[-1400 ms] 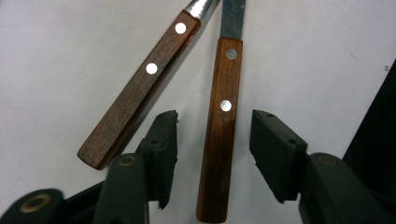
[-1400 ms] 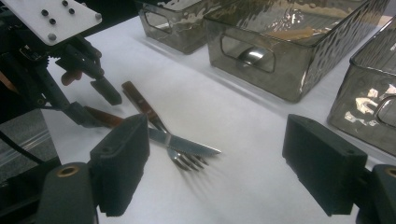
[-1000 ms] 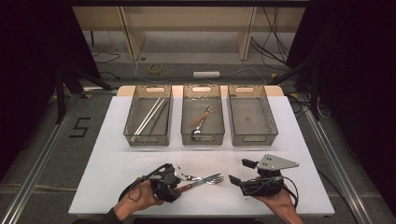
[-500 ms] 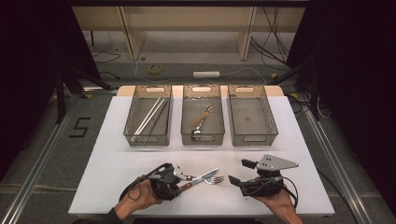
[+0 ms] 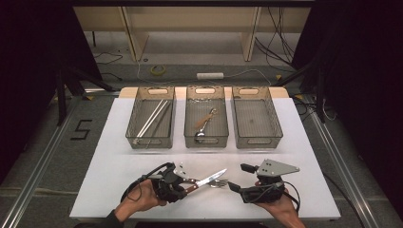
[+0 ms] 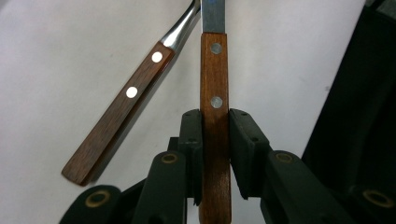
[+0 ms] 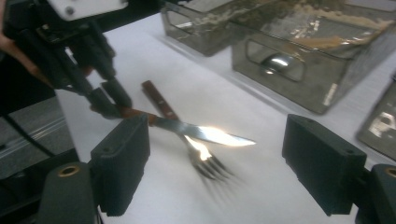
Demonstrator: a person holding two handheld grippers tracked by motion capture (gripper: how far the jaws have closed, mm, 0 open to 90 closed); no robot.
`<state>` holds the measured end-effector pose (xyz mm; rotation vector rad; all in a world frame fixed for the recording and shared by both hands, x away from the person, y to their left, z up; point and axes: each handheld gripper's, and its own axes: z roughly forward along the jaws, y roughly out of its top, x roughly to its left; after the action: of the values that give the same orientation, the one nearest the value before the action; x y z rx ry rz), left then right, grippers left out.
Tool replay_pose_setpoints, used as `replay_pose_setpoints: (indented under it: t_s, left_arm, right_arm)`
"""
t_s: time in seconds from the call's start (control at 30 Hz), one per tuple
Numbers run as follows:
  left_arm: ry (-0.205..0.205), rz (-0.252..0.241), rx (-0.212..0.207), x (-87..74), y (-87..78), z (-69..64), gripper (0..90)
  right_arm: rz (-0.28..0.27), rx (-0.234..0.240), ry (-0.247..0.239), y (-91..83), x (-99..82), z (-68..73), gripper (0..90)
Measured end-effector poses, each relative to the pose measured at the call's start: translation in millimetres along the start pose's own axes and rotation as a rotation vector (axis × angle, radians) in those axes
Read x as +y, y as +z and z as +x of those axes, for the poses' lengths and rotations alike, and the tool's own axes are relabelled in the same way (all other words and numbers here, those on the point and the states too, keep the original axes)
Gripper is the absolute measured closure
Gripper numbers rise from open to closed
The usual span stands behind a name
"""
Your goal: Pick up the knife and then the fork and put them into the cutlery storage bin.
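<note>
**Knife pinched by the handle, fork beneath it**

The knife (image 6: pixel 215 93) is clamped by its wooden handle in the left gripper (image 6: pixel 215 154), whose jaws have just been closing and now press on both sides of the wood. Its blade is cut off at the top of the left gripper view; in the high view it points right, low over the table (image 5: pixel 119 156). The fork (image 7: pixel 205 165) lies under the blade, crossing it; its tines are blurred and its neck is hidden by the knife. The right gripper (image 7: pixel 219 172) faces them, jaws spread wide with nothing between. Behind stand three bins: the middle bin (image 5: pixel 190 128) holds a spoon (image 5: pixel 203 128), hard to make out; the left bin's (image 5: pixel 133 128) thin sticks are unclear.
</note>
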<state>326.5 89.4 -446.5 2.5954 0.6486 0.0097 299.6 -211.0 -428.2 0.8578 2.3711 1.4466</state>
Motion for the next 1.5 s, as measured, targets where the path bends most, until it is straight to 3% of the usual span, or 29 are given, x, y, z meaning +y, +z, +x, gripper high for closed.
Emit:
replay_pose_setpoints:
  t_s: [0.33,0.53,0.67,0.9,1.1,1.27,1.5]
  left_arm:
    - [0.031,-0.005,-0.046,15.1,-1.9,-6.1,75.0]
    - [0.056,0.008,-0.064,25.1,-0.9,-8.4,75.0]
    - [0.058,0.015,-0.079,28.4,-0.5,-8.7,75.0]
    - [0.062,0.035,-0.101,35.0,1.0,-6.9,75.0]
    - [0.072,0.042,-0.114,40.7,0.0,-9.3,75.0]
    - [0.082,0.054,-0.127,45.0,-0.6,-12.7,75.0]
    - [0.089,0.072,-0.144,48.7,0.8,-16.0,75.0]
  right_arm:
    - [0.071,0.043,-0.164,15.8,7.5,25.0,26.6]
    - [0.156,0.046,-0.285,31.3,6.6,38.7,27.6]
    - [0.170,0.070,-0.319,36.6,6.2,43.7,28.3]
    - [0.192,0.045,-0.377,44.5,5.6,48.1,31.1]
    - [0.232,0.009,-0.458,52.0,3.4,52.7,33.5]
    - [0.251,-0.022,-0.546,58.4,1.0,57.9,40.1]
    - [0.275,-0.028,-0.616,63.2,-1.0,59.7,50.2]
